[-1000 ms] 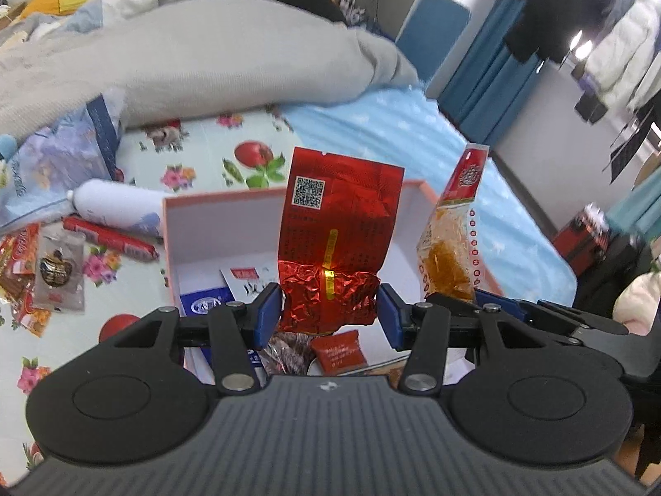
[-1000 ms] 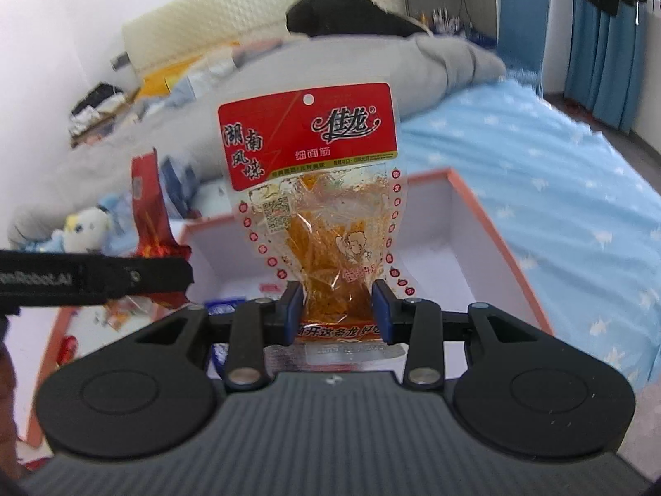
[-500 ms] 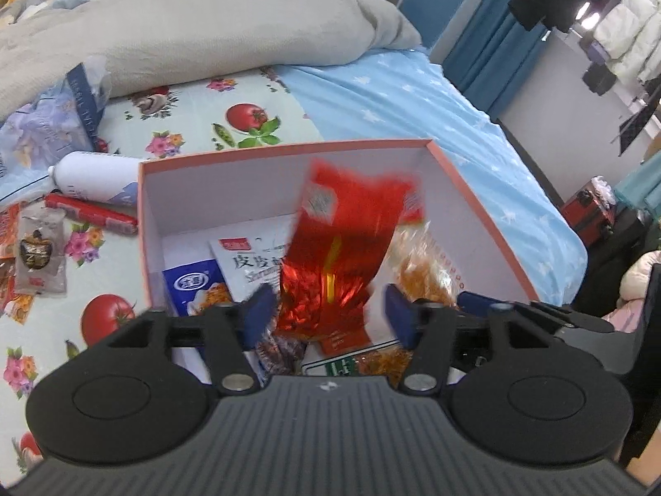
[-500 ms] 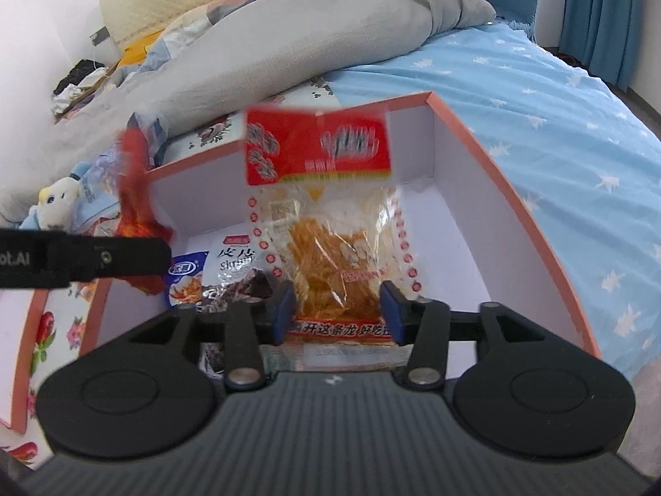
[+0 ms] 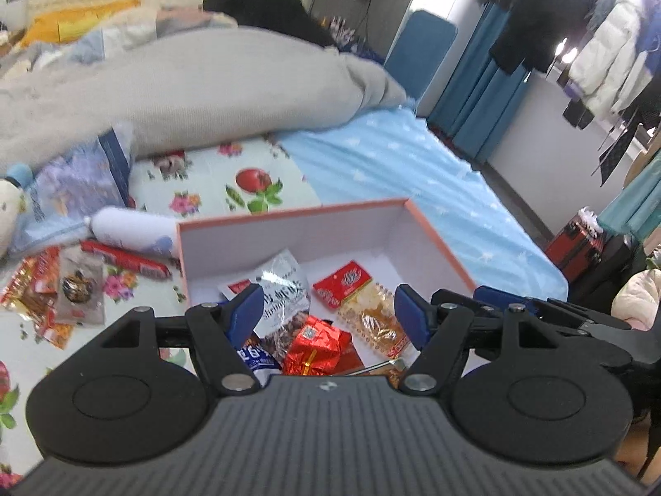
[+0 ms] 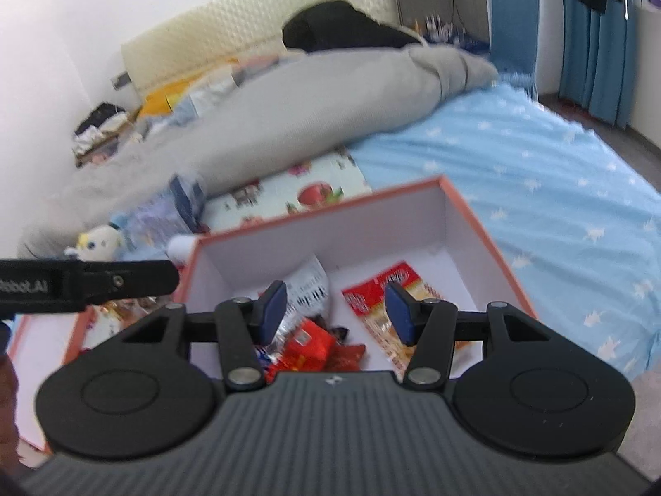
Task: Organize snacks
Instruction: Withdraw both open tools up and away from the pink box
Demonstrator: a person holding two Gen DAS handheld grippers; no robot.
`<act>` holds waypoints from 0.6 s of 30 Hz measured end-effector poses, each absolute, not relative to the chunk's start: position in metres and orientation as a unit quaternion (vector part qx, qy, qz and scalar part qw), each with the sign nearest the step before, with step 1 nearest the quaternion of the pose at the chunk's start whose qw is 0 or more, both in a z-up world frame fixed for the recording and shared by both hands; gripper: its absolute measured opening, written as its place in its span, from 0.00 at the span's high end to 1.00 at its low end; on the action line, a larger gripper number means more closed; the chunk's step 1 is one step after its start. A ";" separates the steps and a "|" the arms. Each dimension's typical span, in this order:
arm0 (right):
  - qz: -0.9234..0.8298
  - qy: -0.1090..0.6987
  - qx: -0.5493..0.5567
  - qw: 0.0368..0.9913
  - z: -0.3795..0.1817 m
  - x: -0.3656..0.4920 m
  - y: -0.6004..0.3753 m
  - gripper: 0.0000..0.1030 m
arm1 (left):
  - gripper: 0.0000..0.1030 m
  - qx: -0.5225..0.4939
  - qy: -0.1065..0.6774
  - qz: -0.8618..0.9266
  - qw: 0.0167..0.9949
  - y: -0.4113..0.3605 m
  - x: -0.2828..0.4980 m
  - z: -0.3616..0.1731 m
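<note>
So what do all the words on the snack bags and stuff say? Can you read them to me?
"obot.AI" on the black strap at the left edge of the right wrist view; the start is cut off.
Silver snack bag: dark printing and a barcode, too blurred to read.
Red foil packet: a QR code, no readable words.
Clear packet with the red top: white characters, too blurred to read.

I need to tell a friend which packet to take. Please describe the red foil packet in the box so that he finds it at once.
Find the orange-rimmed box on the bed. Among the snacks heaped at its near end lies the red foil packet, beside a silver packet. It alone is crinkled, shiny red all over, with a small QR code.
</note>
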State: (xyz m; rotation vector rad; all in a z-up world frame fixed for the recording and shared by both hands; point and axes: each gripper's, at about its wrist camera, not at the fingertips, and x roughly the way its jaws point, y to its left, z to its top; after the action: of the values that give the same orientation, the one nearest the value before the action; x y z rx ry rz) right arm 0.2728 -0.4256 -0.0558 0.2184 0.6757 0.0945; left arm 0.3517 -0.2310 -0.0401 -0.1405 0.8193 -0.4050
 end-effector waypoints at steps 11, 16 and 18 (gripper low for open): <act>0.065 0.274 0.107 0.954 -0.008 0.231 -0.395 0.46 | 0.17 -0.076 0.341 -0.184 0.919 -0.188 0.297 0.011; 0.077 0.259 0.098 0.958 0.004 0.214 -0.377 0.46 | 0.15 -0.072 0.330 -0.172 0.925 -0.164 0.271 0.019; 0.078 0.259 0.094 0.958 0.005 0.209 -0.369 0.46 | 0.15 -0.077 0.330 -0.171 0.925 -0.154 0.262 0.020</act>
State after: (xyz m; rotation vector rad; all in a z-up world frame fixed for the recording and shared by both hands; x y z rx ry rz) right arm 0.2088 -0.3693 0.0050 0.1898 0.5263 0.1592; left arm 0.2623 -0.1539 0.0205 -0.1572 0.6764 -0.3499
